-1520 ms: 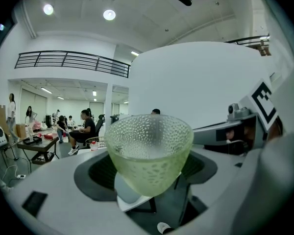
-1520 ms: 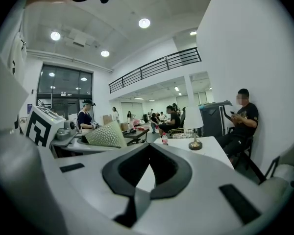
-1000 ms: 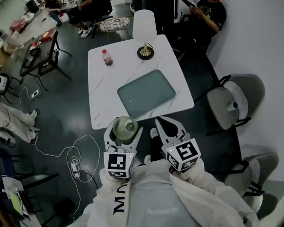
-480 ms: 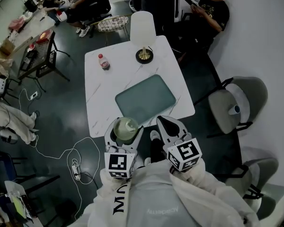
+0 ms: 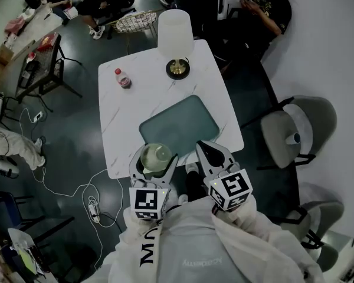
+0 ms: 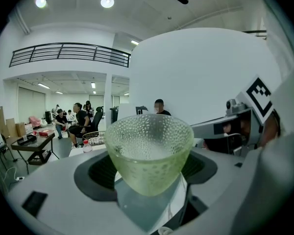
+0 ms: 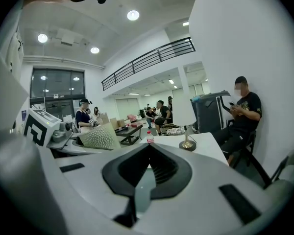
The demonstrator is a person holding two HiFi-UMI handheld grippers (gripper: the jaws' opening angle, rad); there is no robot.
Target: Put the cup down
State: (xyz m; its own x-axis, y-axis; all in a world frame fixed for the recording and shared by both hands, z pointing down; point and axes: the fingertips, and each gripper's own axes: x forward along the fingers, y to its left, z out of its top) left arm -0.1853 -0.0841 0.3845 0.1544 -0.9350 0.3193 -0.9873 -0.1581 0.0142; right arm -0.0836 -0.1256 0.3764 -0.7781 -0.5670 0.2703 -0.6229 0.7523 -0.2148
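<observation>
My left gripper (image 5: 154, 163) pinches the upright cup (image 5: 156, 155) at lower centre of the head view, seemingly over the tabletop's (image 5: 123, 118) near edge, while my right gripper (image 5: 209, 150) is pressed together, empty.

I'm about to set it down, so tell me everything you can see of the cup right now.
The cup is a pale green, see-through tumbler that looks like glass, its wall covered in small raised dots. It is wide at the round rim, narrows towards the base, stands upright and looks empty. The left tool is shut on its lower part, holding it over the near edge of the white table, close to the grey-green mat. Nothing else touches it.
</observation>
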